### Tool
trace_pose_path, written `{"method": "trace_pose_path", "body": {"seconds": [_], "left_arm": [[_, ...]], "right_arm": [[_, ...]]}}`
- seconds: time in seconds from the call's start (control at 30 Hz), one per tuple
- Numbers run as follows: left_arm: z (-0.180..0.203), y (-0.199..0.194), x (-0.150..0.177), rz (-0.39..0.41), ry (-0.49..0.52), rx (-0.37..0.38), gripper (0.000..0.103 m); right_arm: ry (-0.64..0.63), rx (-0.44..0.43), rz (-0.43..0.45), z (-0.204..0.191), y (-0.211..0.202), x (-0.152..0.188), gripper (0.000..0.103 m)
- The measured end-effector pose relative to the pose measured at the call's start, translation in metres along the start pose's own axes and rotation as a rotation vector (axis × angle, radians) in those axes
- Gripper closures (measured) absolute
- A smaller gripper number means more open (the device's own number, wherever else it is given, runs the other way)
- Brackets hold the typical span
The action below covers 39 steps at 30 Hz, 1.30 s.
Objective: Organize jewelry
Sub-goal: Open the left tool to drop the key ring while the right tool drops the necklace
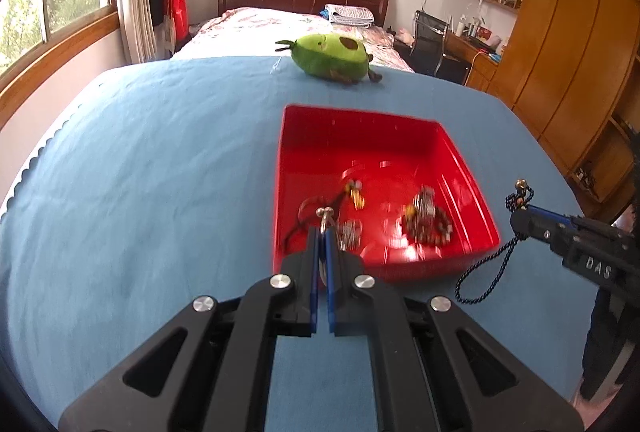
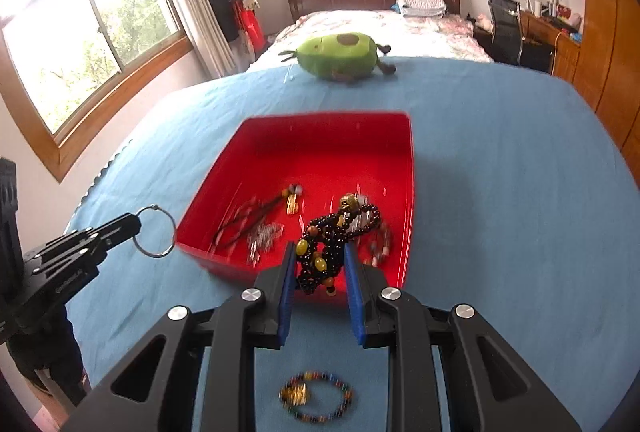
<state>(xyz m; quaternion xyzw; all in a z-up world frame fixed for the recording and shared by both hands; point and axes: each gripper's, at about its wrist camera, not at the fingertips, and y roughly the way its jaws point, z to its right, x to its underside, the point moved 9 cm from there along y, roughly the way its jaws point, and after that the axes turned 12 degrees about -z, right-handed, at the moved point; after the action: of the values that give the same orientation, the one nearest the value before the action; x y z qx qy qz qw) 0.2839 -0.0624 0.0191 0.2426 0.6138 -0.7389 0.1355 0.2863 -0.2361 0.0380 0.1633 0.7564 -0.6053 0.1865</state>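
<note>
My left tongs (image 1: 323,232) pinch a metal ring (image 2: 155,231) tight; my right tongs (image 2: 320,260) grip a dark bead necklace (image 2: 328,244) above the red tray (image 2: 280,136).

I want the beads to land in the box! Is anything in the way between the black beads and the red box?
Nothing visible blocks them. The right gripper is shut on the black beads, which hang just over the near wall of the red box. The box is open on top, with other jewelry lying inside.

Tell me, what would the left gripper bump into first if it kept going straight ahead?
Probably the red tray: the left gripper, holding a metal ring, points over its near wall toward the jewelry inside. Depth is unclear.
</note>
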Motion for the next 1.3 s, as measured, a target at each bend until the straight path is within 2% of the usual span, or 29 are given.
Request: {"method": "trace_pose_path", "body": {"seconds": [0.1,0.23,0.33,0.5,0.63,0.93,1.17,1.2,1.27,1.3], "left_arm": [[0.007,0.009,-0.024,0.020,0.000,-0.011,0.102],[0.012,0.031,-0.045,0.011,-0.006,0.003,0.102],[0.012,0.057,-0.056,-0.011,-0.013,-0.007,0.102],[0.010,0.087,-0.058,-0.043,-0.002,-0.033,0.102],[0.008,0.100,-0.055,-0.065,-0.003,-0.045,0.102],[0.008,0.105,-0.052,-0.069,0.008,-0.062,0.102],[0.009,0.107,-0.055,-0.068,0.003,-0.041,0.100],[0.009,0.107,-0.056,-0.062,0.000,-0.037,0.096],[0.008,0.105,-0.057,-0.056,-0.005,-0.032,0.068],[0.009,0.101,-0.058,-0.042,-0.009,-0.028,0.051]], "right_arm": [[-0.003,0.023,0.025,0.001,0.002,-0.019,0.080],[-0.001,0.072,0.053,0.007,0.012,-0.041,0.080],[-0.001,0.077,0.058,0.007,0.024,-0.052,0.080],[-0.006,0.082,0.025,0.012,0.052,-0.060,0.080],[0.001,0.107,0.013,0.014,0.059,-0.054,0.080],[-0.002,0.112,-0.003,0.012,0.070,-0.053,0.080],[-0.002,0.106,-0.009,0.012,0.073,-0.051,0.079],[-0.006,0.103,-0.012,0.011,0.074,-0.051,0.077],[-0.008,0.104,-0.007,0.010,0.072,-0.051,0.069],[-0.008,0.106,-0.004,0.010,0.071,-0.051,0.069]]}}
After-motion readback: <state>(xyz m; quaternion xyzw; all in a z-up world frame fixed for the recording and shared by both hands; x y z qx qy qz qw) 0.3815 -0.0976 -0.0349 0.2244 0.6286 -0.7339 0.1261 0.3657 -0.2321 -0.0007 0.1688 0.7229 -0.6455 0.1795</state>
